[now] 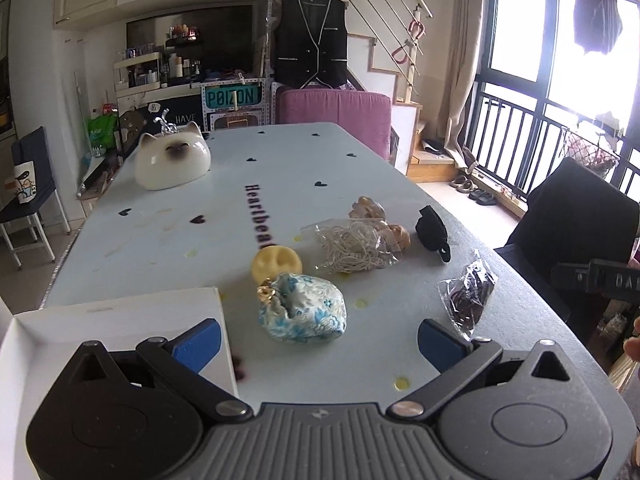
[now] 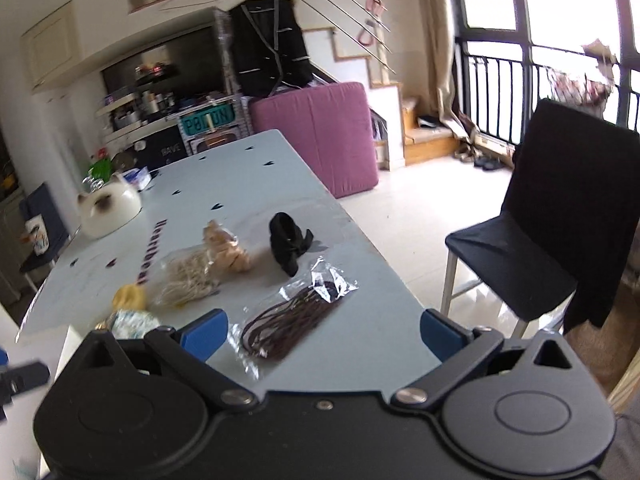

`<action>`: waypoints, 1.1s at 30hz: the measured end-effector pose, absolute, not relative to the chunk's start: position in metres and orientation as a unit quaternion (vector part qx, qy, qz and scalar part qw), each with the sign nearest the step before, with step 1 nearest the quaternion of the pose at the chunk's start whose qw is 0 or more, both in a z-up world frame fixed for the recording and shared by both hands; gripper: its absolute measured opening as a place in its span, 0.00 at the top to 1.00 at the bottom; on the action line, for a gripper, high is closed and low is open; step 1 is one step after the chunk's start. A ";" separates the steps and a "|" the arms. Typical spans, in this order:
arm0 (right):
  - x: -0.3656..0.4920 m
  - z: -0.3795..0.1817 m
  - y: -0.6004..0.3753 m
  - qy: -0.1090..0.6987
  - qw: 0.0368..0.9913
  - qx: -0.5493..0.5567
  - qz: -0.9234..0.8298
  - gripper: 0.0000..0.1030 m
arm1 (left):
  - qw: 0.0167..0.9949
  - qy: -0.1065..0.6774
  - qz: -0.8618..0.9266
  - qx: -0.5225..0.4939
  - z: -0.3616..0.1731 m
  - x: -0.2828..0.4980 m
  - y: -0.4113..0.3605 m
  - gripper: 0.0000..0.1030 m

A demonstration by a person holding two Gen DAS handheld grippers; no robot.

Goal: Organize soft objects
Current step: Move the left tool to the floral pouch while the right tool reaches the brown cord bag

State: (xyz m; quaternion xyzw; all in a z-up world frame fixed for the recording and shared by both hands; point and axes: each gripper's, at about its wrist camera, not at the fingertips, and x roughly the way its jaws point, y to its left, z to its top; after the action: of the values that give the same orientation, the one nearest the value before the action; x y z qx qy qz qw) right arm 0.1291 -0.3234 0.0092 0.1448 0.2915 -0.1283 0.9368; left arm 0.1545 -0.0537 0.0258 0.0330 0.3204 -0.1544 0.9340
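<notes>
My left gripper [image 1: 318,342] is open, just short of a blue floral fabric pouch [image 1: 304,310] with a gold clasp. Behind the pouch sits a yellow sponge ball [image 1: 276,264]. Further right lie a clear bag of beige cord [image 1: 354,246], a tan scrunchie [image 1: 380,222], a black bow [image 1: 432,232] and a bag of dark bands [image 1: 468,294]. A white box [image 1: 116,320] lies at the left, under the left blue pad. My right gripper [image 2: 324,336] is open above the bag of dark bands [image 2: 286,322]; the black bow [image 2: 288,242] and beige cord bag [image 2: 188,276] lie beyond.
A ceramic cat head [image 1: 172,156] stands at the table's far left. The pale blue table [image 1: 288,160] ends at a purple chair [image 1: 336,110]. A black chair [image 2: 540,236] stands to the right on the tiled floor. A window with railing is at the right.
</notes>
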 end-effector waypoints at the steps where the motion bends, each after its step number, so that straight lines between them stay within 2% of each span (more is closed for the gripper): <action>1: 0.135 0.006 -0.328 0.296 0.934 0.156 -0.129 0.00 | 0.933 0.322 -0.155 0.034 0.023 0.159 -0.056 0.00; 9: 0.199 -0.025 -0.328 0.321 0.916 0.193 -0.142 0.00 | 0.923 0.349 -0.158 0.040 -0.002 0.192 -0.068 0.00; 16: 0.249 -0.067 -0.315 0.369 0.903 0.164 -0.148 0.00 | 0.918 0.354 -0.172 0.045 -0.014 0.206 -0.069 0.00; 20: 0.251 -0.078 -0.314 0.380 0.901 0.160 -0.131 0.00 | 0.921 0.342 -0.181 0.050 -0.016 0.213 -0.068 0.00; 27: 0.233 -0.079 -0.309 0.402 0.908 0.063 -0.100 0.00 | 0.918 0.339 -0.197 0.058 -0.023 0.226 -0.076 0.00; 33: 0.213 -0.070 -0.327 0.394 0.913 0.034 -0.096 0.01 | 0.916 0.342 -0.196 0.075 -0.033 0.232 -0.083 0.00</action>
State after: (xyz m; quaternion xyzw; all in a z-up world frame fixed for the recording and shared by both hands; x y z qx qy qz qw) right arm 0.2128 -0.3272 -0.0699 0.0339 0.3944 -0.0956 0.9133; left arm 0.2317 -0.0834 -0.0327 0.0750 0.3420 -0.1959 0.9160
